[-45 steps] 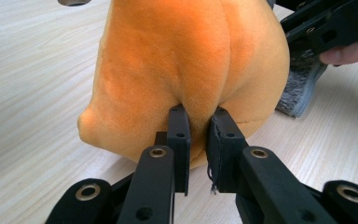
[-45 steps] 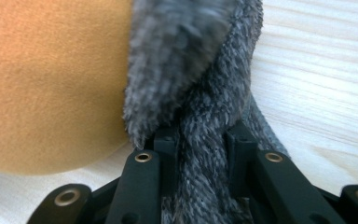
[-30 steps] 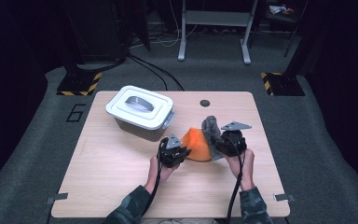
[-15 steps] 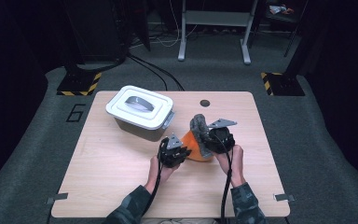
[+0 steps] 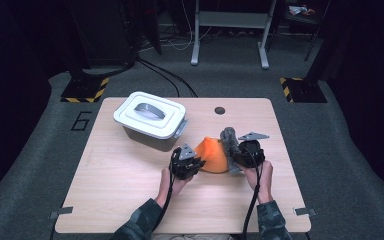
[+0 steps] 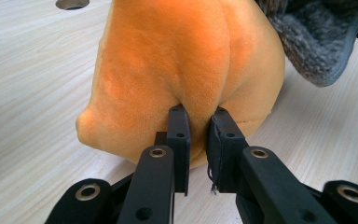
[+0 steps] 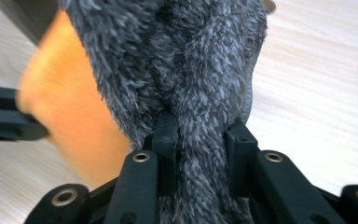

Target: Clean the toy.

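Slipper (image 5: 214, 154): a soft shoe with a smooth orange plush upper, rounded and puffed at the toe, and a shaggy grey fleece lining (image 5: 228, 141) that rises in a tuft at its right end; in the left gripper view a dark grey sole edge (image 6: 349, 51) runs along the fleece. It sits on the bench (image 5: 130, 190) right of centre, nearer the front edge than the back, with its base touching or just above the wood; which one I cannot tell. Largest on the bench is a white lidded box (image 5: 150, 120) near the back left corner, closed, with a grey recessed handle (image 5: 148, 110) in the lid and a grey latch on its near end; its contents are hidden. A small round hole (image 5: 220, 110) lies near the back edge, about midway along it. On the carpet beyond the left edge a painted "6" (image 5: 81, 121) can be read; no other writing shows. The left gripper (image 6: 199, 121) is clamped on a fold of the orange plush at the slipper's left side, the fabric bulging round its jaws. The right gripper (image 7: 200, 128) is pinched on a twist of grey fleece at the slipper's right end, held above the orange part.
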A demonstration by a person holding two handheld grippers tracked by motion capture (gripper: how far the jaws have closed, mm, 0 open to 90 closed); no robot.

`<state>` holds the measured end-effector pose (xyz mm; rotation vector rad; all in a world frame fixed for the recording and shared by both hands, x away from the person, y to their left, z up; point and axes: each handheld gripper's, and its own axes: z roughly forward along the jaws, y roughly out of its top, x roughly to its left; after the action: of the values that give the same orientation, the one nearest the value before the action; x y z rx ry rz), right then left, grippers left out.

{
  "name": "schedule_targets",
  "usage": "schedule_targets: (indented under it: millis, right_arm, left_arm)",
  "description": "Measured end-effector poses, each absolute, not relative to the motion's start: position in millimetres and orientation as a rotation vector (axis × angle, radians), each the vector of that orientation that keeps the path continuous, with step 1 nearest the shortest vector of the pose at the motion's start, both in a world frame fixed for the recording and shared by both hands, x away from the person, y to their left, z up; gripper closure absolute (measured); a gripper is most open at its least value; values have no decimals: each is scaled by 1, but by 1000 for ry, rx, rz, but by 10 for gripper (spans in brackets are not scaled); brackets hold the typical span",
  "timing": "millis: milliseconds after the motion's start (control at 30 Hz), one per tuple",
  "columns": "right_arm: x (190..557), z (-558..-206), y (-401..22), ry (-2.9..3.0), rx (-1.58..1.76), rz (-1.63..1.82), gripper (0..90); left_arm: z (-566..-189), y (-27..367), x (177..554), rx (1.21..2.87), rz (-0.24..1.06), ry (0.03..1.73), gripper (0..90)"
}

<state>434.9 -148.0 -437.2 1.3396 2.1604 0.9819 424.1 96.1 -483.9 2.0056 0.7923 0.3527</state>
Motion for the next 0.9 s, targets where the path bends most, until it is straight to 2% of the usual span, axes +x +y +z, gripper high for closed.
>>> schedule_targets:
  millis: [567,700,900]
  right_arm:
    - [452,-498,-171,2177,1576,912,704]
    - [451,-493,-175,2163,1559,909,704]
    - [432,-456,-177,2087,1480,983,704]
  left_arm:
    - [-485,98,426,2003,343,799,801]
    - [-484,99,426,2003,336,802,801]
    - [-484,99,426,2002,334,801,800]
